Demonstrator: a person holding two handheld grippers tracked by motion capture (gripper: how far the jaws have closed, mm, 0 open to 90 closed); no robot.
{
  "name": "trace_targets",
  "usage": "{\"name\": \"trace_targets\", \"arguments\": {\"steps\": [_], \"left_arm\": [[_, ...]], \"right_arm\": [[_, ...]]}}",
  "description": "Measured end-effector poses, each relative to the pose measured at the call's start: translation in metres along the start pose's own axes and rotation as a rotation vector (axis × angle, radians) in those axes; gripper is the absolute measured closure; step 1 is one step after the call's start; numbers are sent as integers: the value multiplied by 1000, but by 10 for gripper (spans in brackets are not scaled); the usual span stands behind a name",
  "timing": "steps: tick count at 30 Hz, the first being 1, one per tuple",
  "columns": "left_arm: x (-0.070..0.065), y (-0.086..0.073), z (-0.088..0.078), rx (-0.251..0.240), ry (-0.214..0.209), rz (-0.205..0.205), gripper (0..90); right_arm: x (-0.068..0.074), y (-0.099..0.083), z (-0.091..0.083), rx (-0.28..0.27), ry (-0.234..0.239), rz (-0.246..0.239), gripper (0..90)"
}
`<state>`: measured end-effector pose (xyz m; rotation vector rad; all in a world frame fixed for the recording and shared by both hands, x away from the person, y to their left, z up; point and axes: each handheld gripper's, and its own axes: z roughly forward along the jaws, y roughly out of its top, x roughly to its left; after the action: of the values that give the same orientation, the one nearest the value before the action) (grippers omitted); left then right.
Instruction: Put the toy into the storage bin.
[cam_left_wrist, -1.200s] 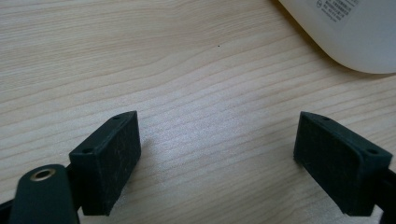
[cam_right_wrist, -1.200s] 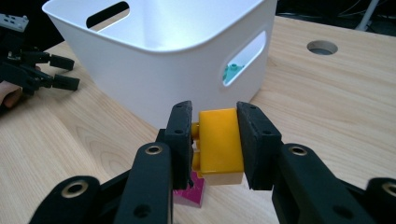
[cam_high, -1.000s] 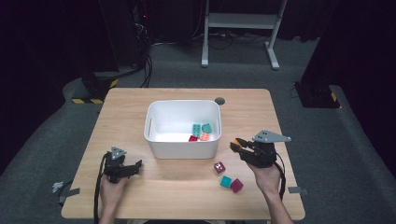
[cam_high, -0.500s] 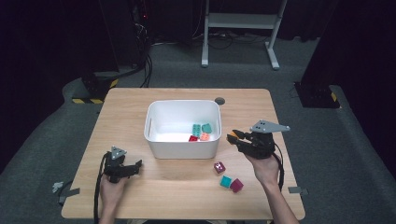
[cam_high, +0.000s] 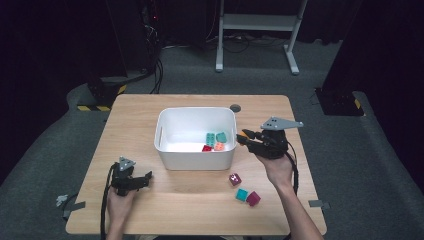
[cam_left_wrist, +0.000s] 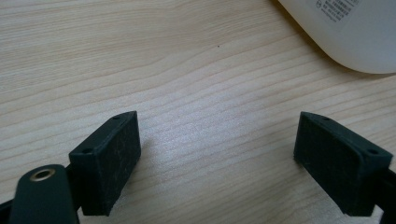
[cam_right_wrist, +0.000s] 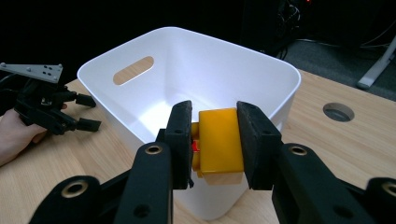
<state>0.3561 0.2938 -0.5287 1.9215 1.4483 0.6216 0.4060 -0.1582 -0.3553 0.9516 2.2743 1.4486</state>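
Note:
A white bin (cam_high: 195, 110) stands mid-table. My right gripper (cam_high: 243, 138) hovers just off the bin's right rim, shut on a yellow block (cam_right_wrist: 219, 140) whose sides both pads press. In the right gripper view the bin (cam_right_wrist: 196, 35) opens right behind the block. Low at the table's left, my left gripper (cam_high: 145, 177) rests in a hand, jaws wide open with bare wood between them (cam_left_wrist: 233, 158). That same gripper (cam_right_wrist: 86, 112) lies beyond the bin in the right gripper view. Inside the bin lie a teal block (cam_high: 210, 139), a green one (cam_high: 221, 136), a red one (cam_high: 206, 148) and an orange one (cam_high: 219, 146).
Three loose blocks lie on the table in front of the bin's right corner: maroon (cam_high: 234, 179), teal (cam_high: 242, 194) and magenta (cam_high: 253, 198). A round cable hole (cam_high: 235, 107) sits behind the bin. The bin's corner (cam_left_wrist: 355, 37) is close to the left gripper.
My right gripper has risen and moved left toward the bin's rim, carrying the yellow block. The left gripper has stayed where it was.

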Motion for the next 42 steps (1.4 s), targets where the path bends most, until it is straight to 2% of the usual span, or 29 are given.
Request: {"name": "trace_targets", "arguments": {"steps": [12, 22, 36, 42], "left_arm": [[0, 0, 0, 0, 0, 0, 147], [0, 0, 0, 0, -1, 1, 147], [0, 0, 0, 0, -3, -1, 147], [0, 0, 0, 0, -2, -1, 147]], "right_arm": [[5, 20, 20, 16, 34, -22, 677], [0, 31, 44, 49, 47, 3, 676], [-2, 39, 81, 114, 65, 5, 675], [-6, 38, 93, 130, 64, 24, 675]]}}
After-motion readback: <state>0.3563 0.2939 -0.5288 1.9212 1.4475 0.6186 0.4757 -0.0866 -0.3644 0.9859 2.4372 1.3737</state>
